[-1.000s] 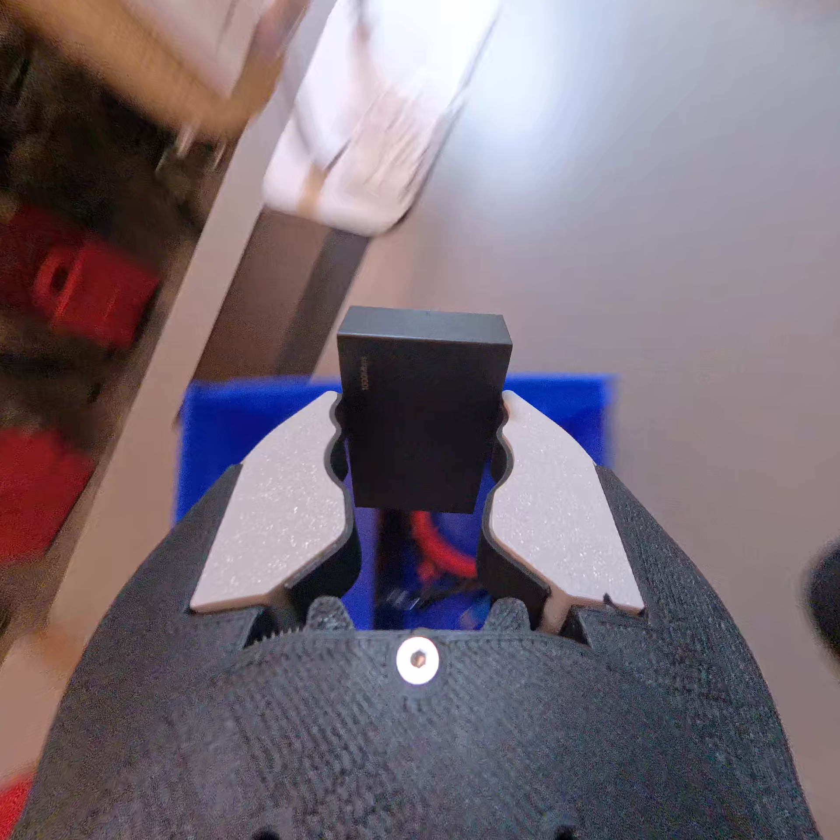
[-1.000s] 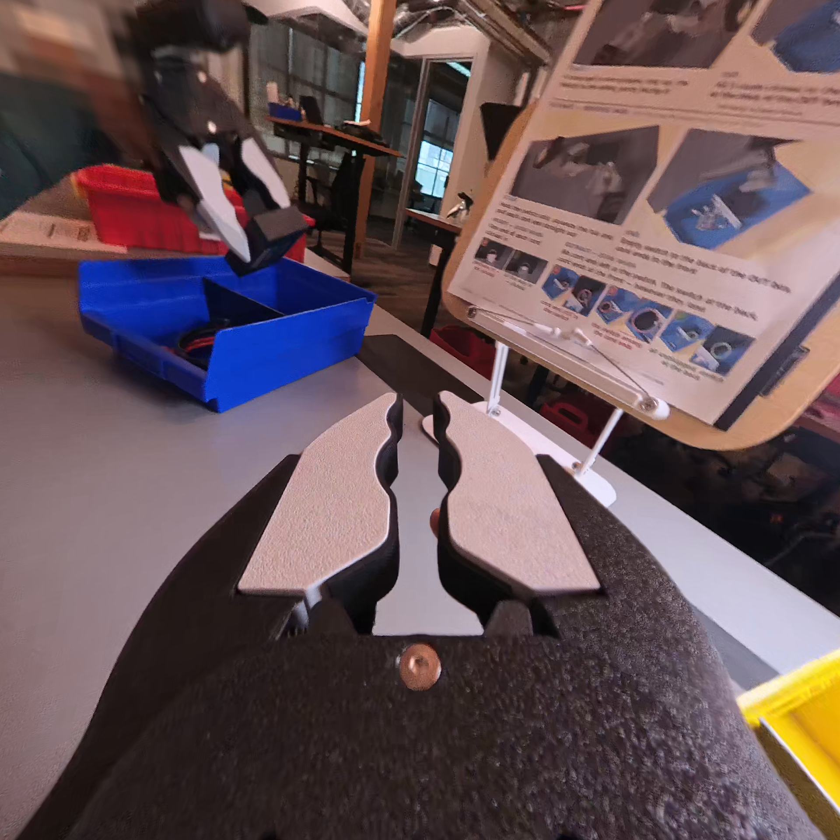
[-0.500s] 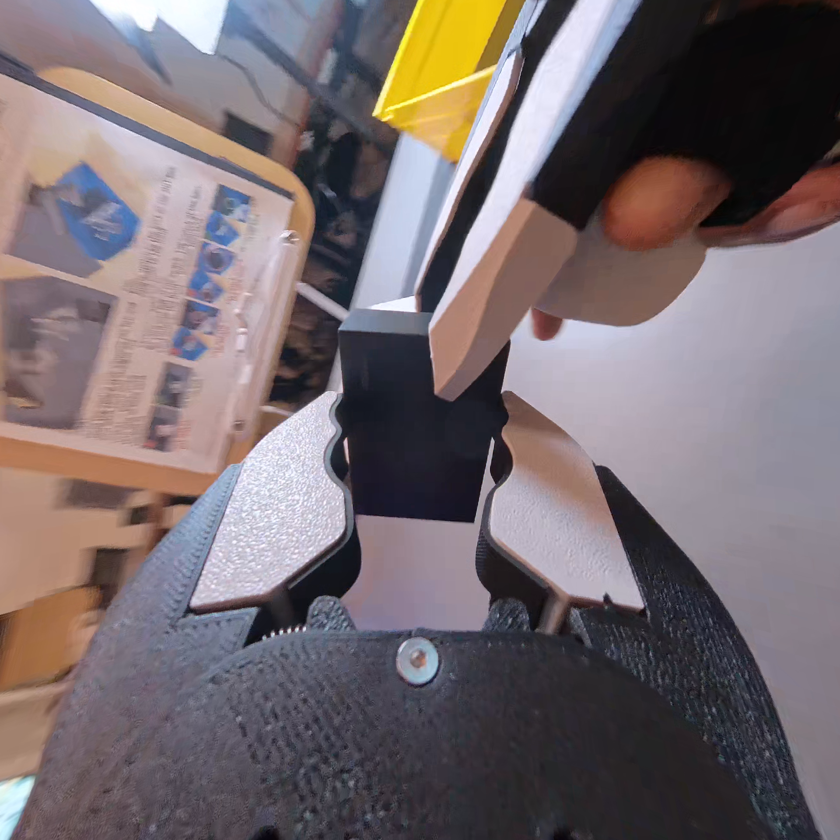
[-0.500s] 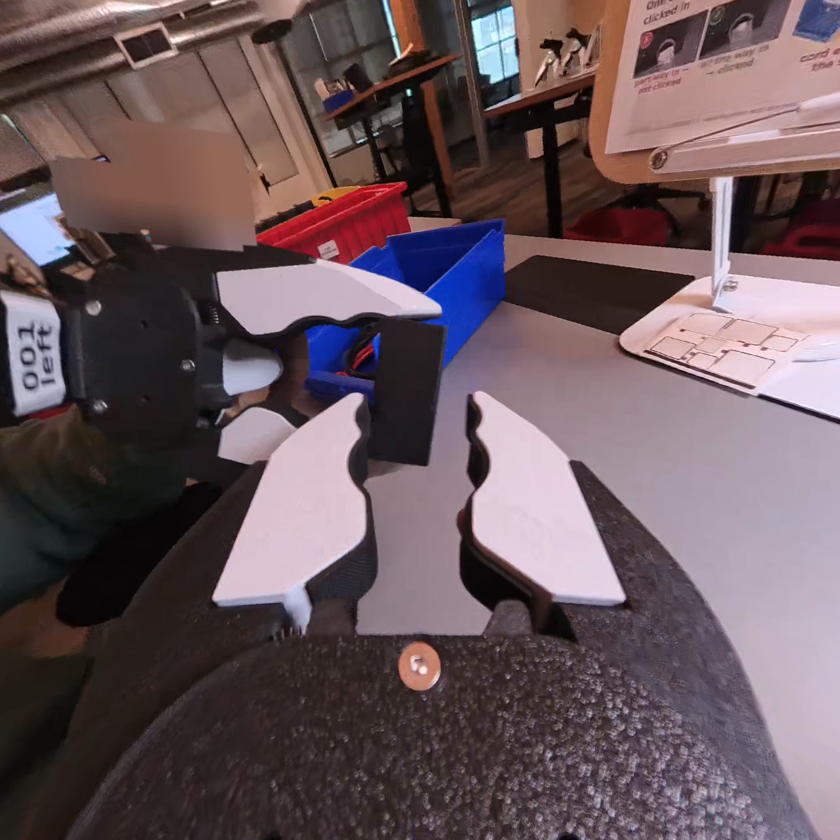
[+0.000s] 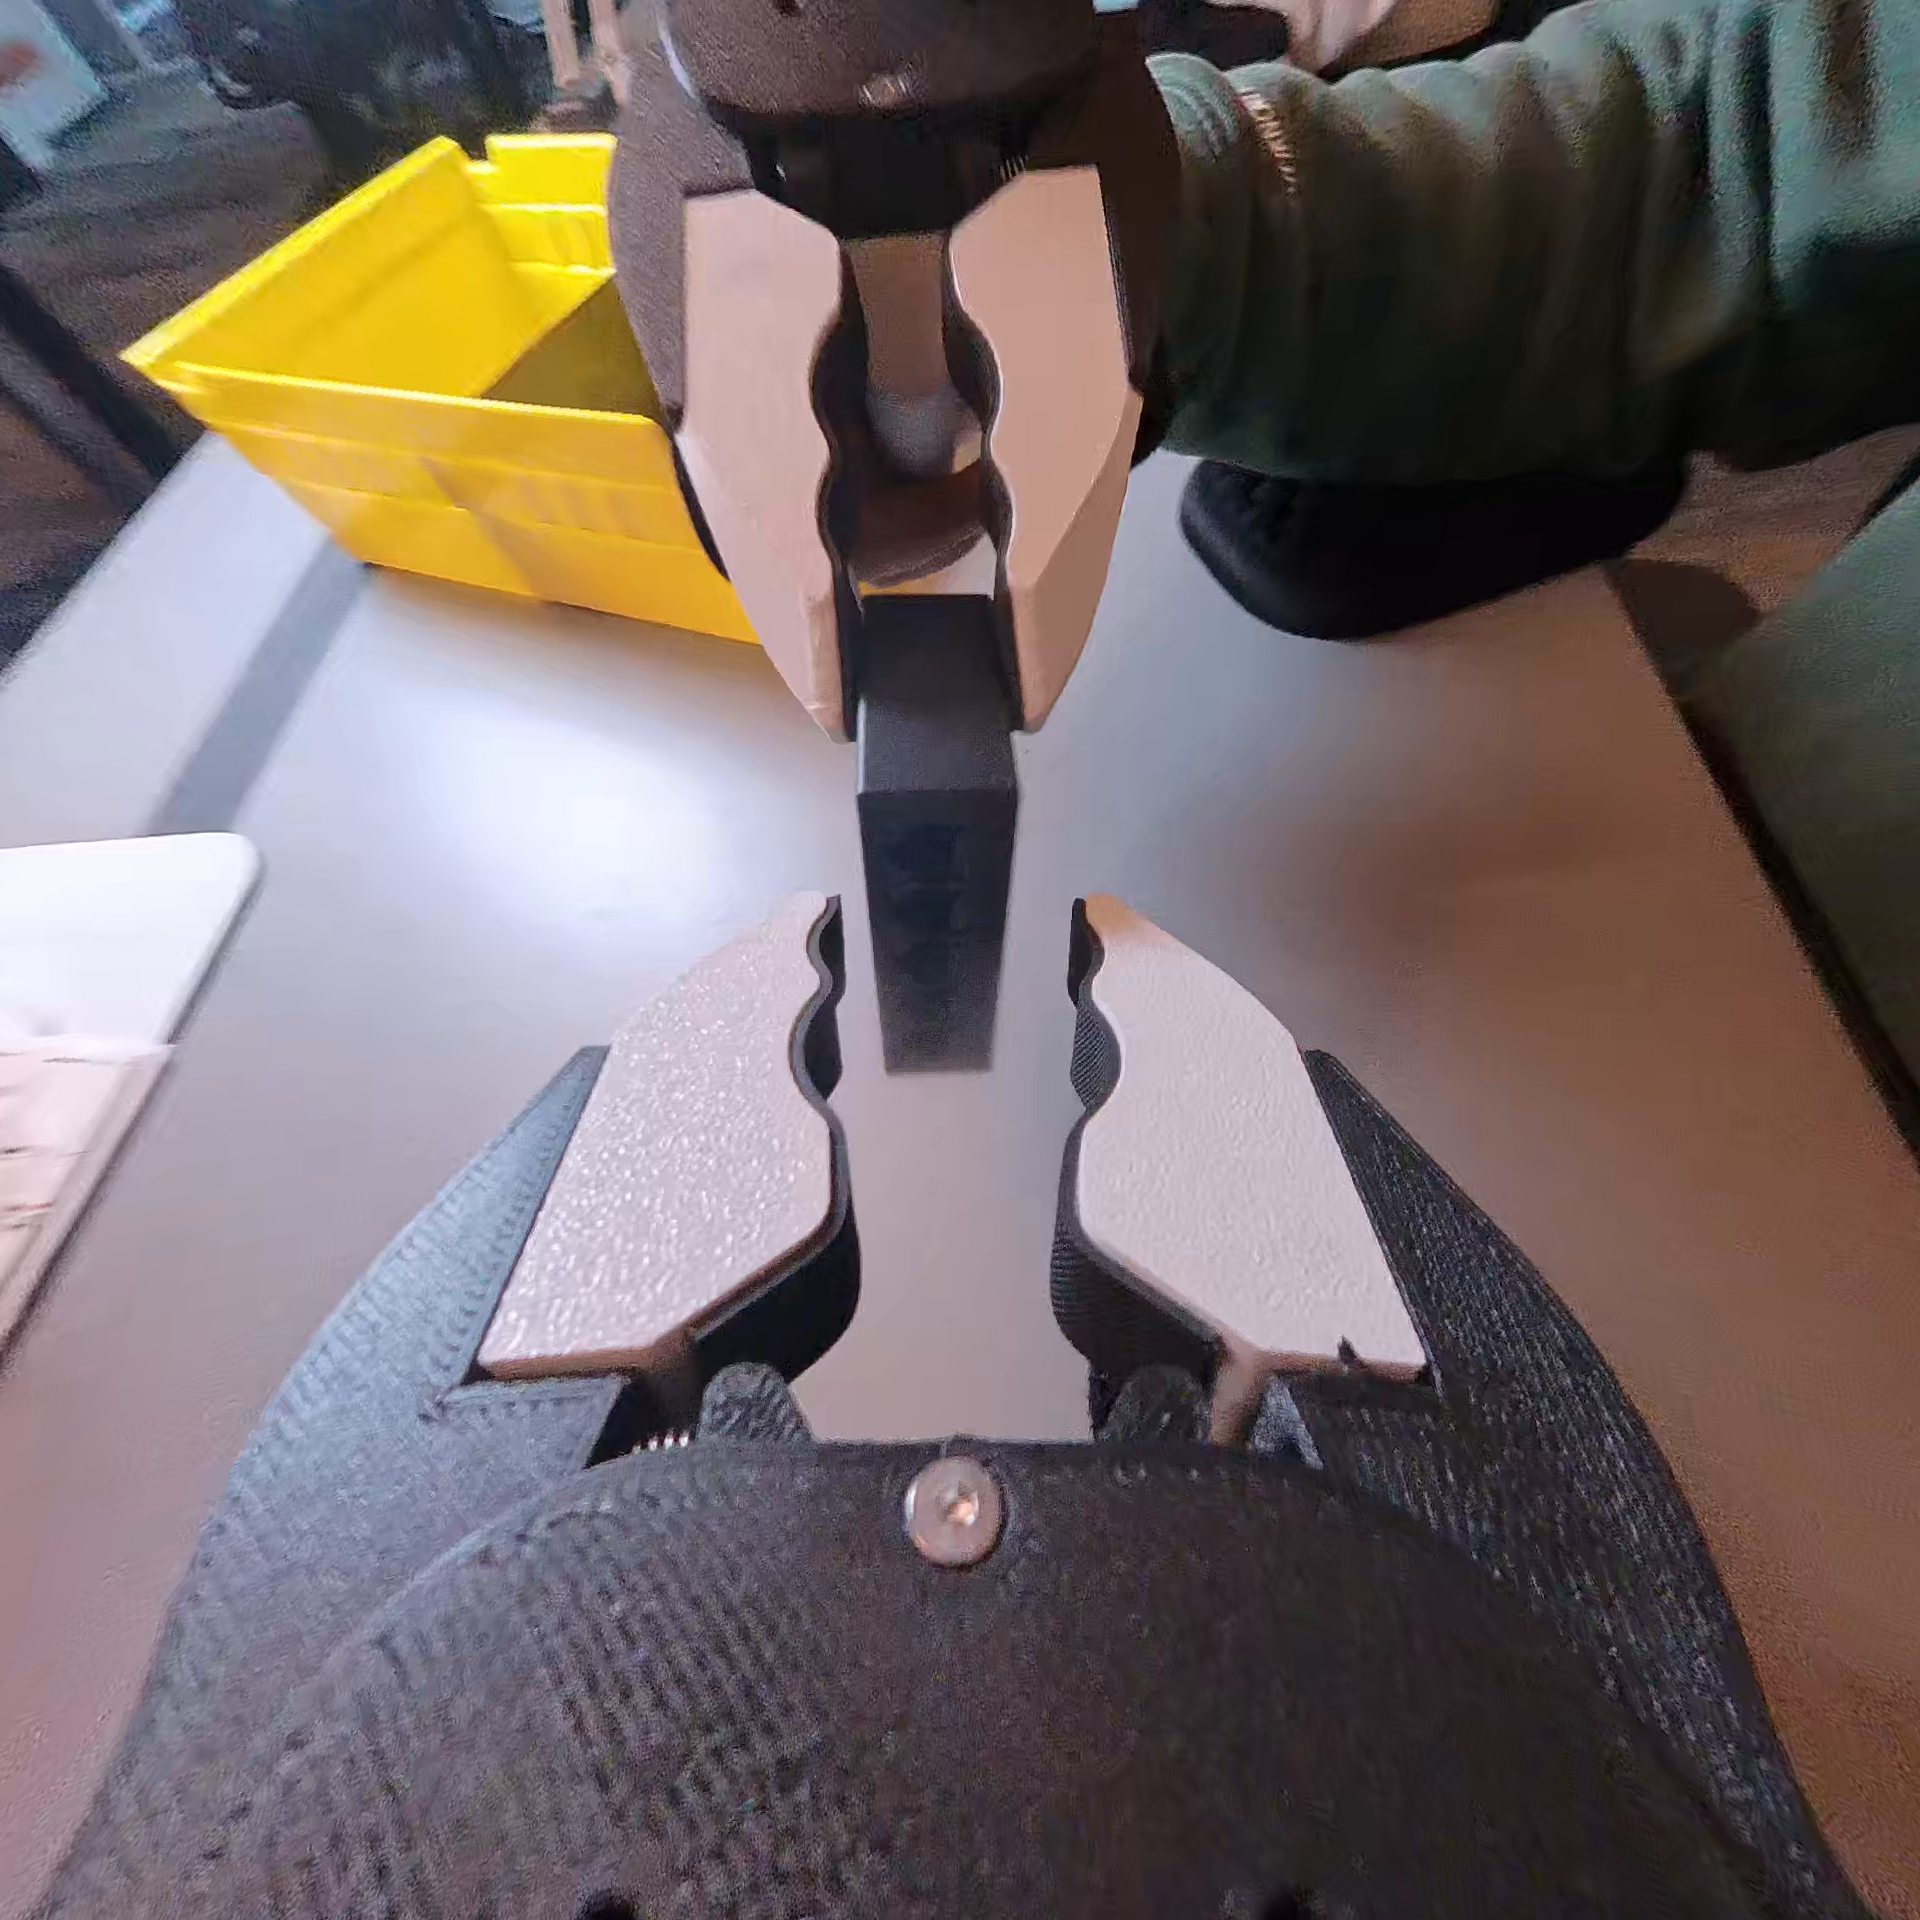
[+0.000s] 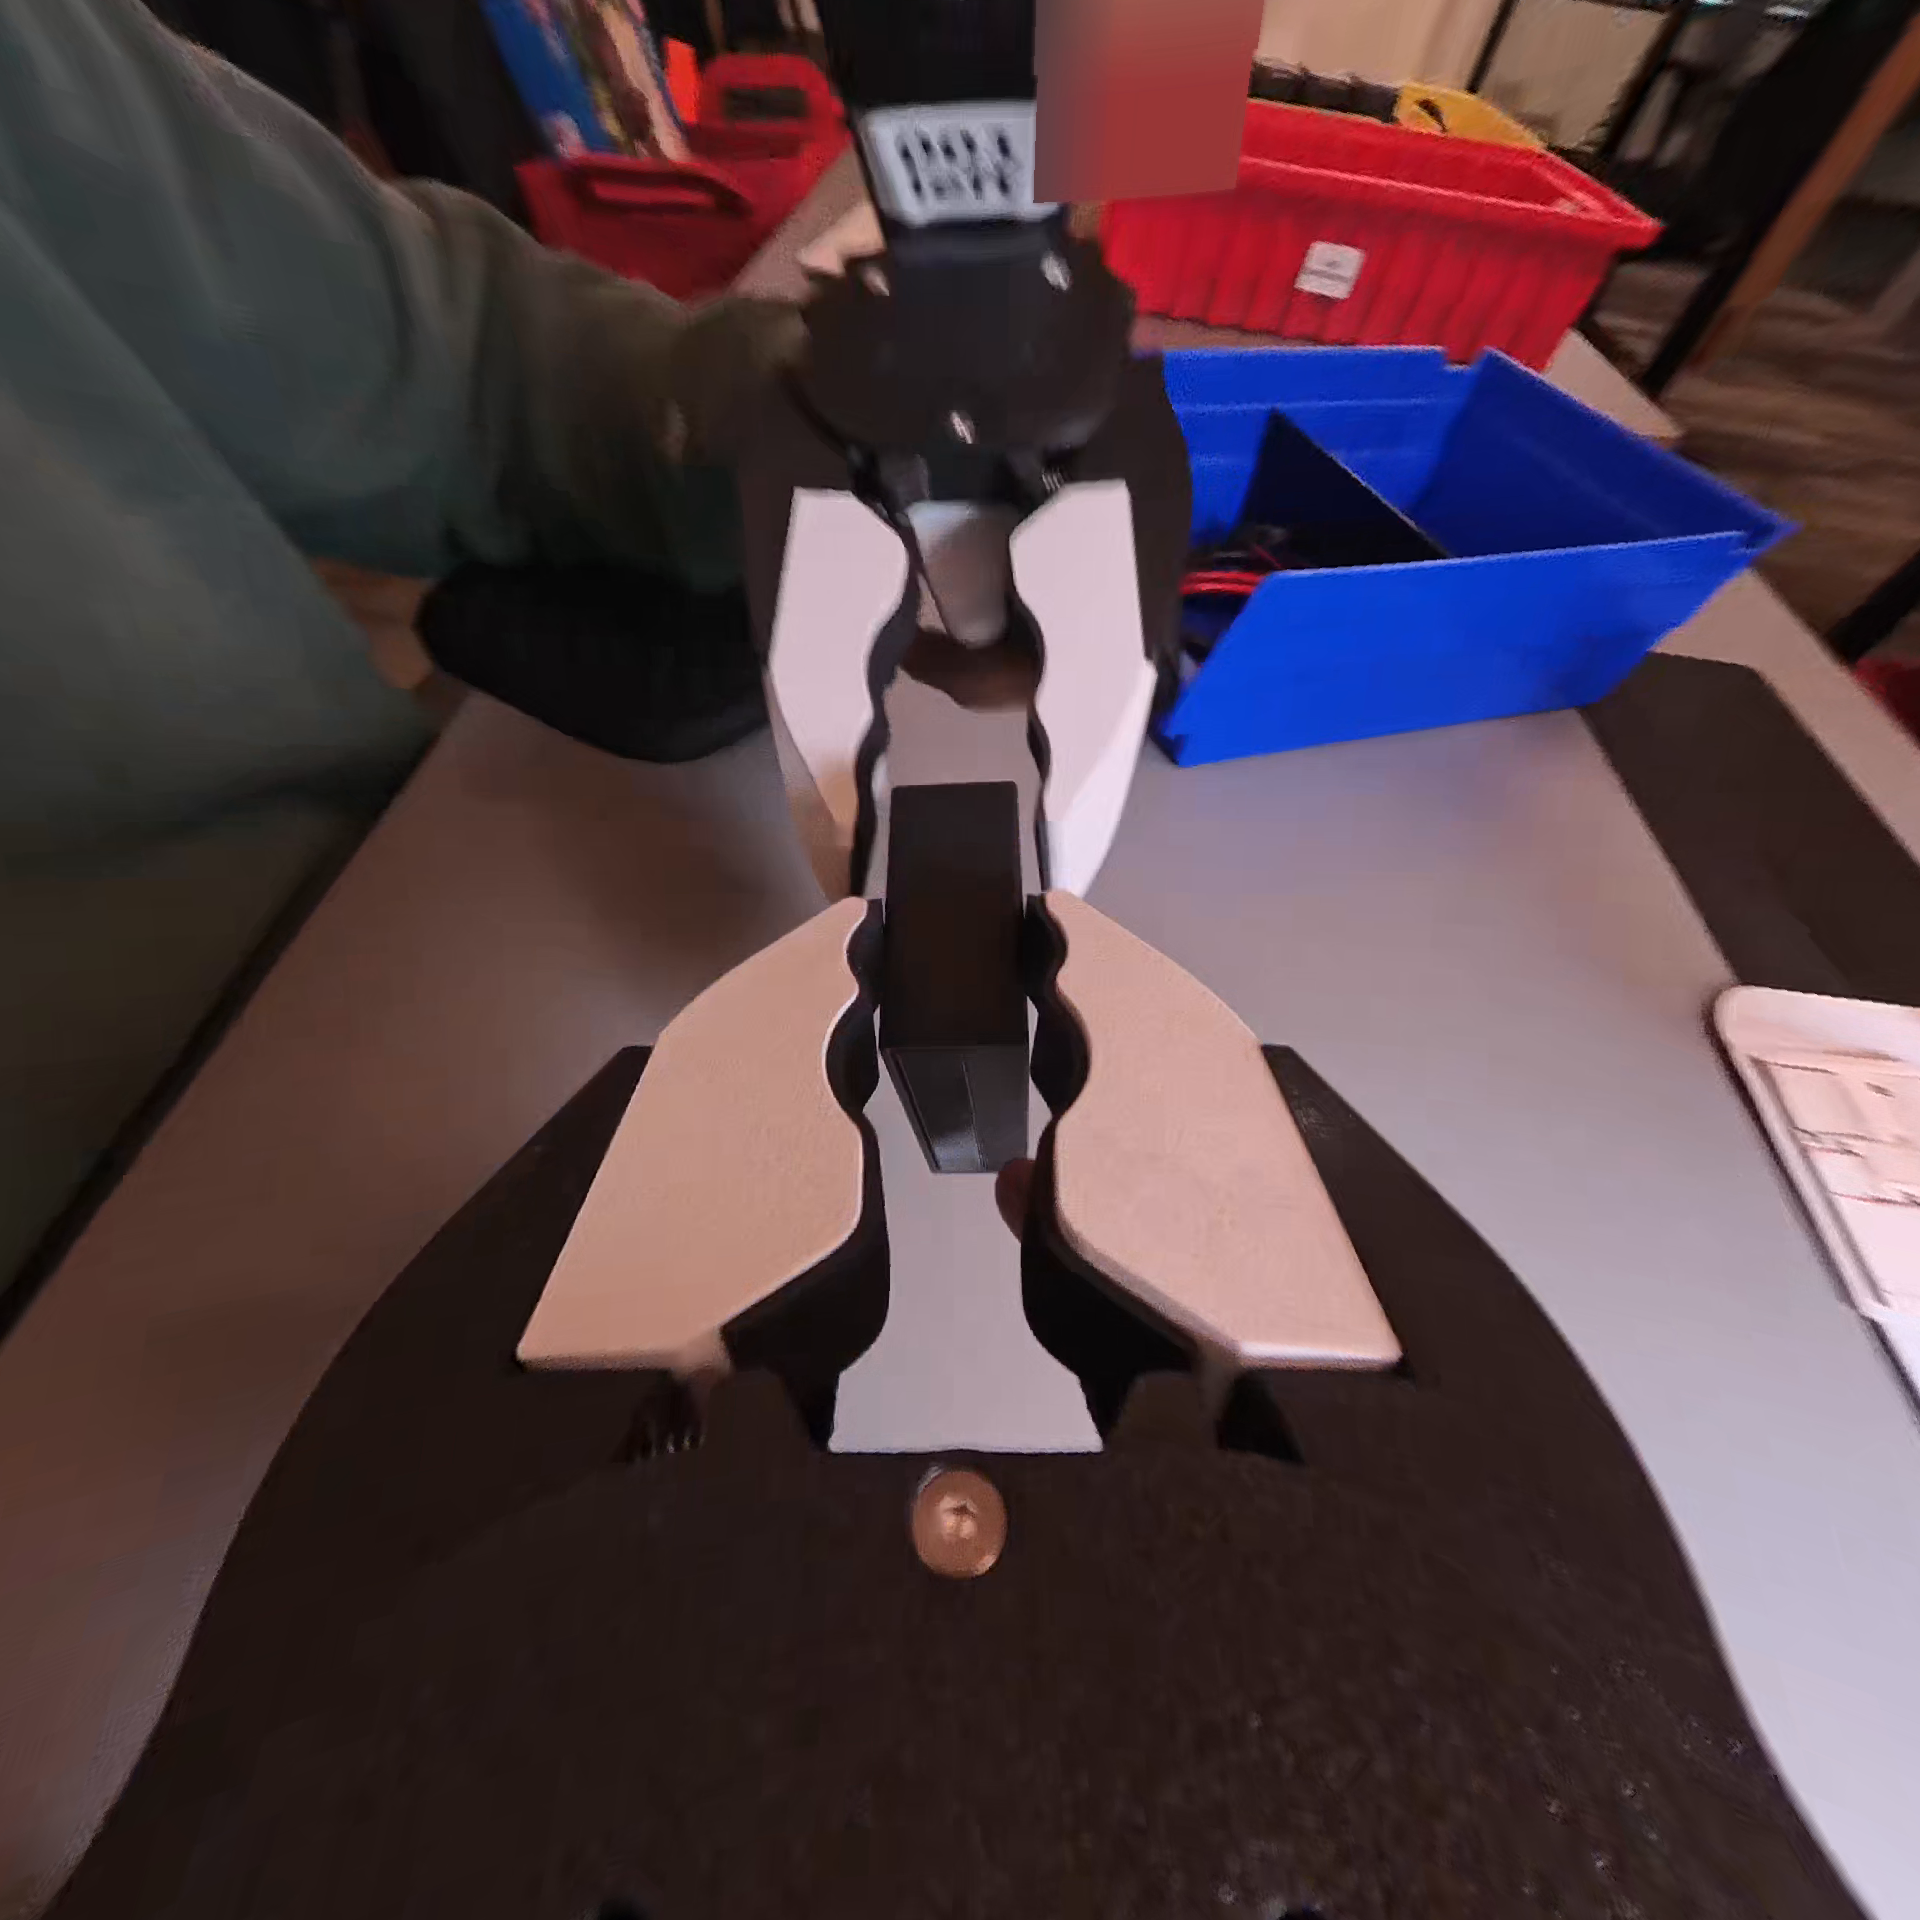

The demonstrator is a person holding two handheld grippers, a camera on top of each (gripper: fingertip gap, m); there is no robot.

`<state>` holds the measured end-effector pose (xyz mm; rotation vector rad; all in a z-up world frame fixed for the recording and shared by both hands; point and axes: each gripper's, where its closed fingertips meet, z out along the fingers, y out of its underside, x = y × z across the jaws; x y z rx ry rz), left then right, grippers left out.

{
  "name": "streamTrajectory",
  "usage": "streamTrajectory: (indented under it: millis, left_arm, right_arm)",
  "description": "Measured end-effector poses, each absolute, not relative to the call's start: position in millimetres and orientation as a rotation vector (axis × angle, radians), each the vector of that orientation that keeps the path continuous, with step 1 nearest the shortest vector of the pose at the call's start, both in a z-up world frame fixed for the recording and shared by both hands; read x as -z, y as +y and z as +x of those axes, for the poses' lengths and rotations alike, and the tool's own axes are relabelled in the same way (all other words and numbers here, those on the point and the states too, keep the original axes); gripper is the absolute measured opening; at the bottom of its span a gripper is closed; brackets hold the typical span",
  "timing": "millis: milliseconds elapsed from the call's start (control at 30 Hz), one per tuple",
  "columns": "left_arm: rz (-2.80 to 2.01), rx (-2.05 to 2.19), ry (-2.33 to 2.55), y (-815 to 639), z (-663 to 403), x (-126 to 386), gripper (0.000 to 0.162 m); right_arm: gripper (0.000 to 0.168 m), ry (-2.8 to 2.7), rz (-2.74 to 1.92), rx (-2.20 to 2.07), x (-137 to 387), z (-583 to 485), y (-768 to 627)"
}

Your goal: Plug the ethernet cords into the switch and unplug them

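Observation:
The black switch (image 5: 935, 790) is a small box held on edge above the grey table (image 5: 1351, 935). In the left wrist view its port side faces me. My right gripper (image 6: 954, 909) is shut on one end of the switch (image 6: 951, 935); it also shows in the left wrist view (image 5: 930, 717), coming from the top. My left gripper (image 5: 956, 914) is open, its fingers either side of the switch's other end with a gap on both sides; it shows facing me in the right wrist view (image 6: 956, 873). Red and black cords (image 6: 1236, 571) lie in the blue bin (image 6: 1455, 644).
A yellow bin (image 5: 416, 436) stands at the far left in the left wrist view. The white base of a sign stand (image 6: 1849, 1122) lies at the right. Red bins (image 6: 1351, 249) stand behind the blue one. A black mat (image 6: 1766, 810) covers the table's right. Green sleeves (image 5: 1507, 260) reach in. The grippers are tip to tip, or close to it.
My left gripper carried the switch from over the blue bin to my right gripper. The right gripper has shut on it, and the left has opened and let go.

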<state>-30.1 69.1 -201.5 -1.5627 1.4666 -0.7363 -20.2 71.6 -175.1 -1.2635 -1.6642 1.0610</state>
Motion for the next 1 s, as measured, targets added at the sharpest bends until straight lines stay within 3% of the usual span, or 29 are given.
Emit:
streamTrajectory:
  millis: [67,100,233,467,600,800,867,1000]
  left_arm:
    - [-1.556,0.803,1.499,62,-21,213,0.041]
    - [-1.540,0.802,1.498,60,-18,216,0.031]
    - [-1.649,0.847,1.293,78,-15,210,0.029]
    - [-1.767,1.501,0.316,144,-54,179,0.028]
    - [-1.732,1.533,0.077,154,-59,177,0.028]
    - [-1.708,1.522,0.008,150,-51,168,0.029]
    - [-1.729,1.477,0.103,147,-50,171,0.033]
    - [-1.748,1.273,0.364,148,-61,178,0.060]
  right_arm:
    - [0.026,-1.667,-1.252,-1.182,172,-23,62]
    - [0.026,-1.666,-1.251,-1.223,172,-23,59]
    - [0.028,-1.487,-1.288,-1.254,163,-24,80]
    - [0.064,-1.338,-1.362,-0.614,169,-23,135]
    - [0.077,-1.162,-1.507,-0.446,189,-49,145]
    - [0.066,-1.068,-1.542,-0.471,187,-61,149]
    - [0.066,-1.133,-1.614,-0.579,193,-58,146]
    - [0.066,-1.302,-1.839,-0.941,215,-39,135]
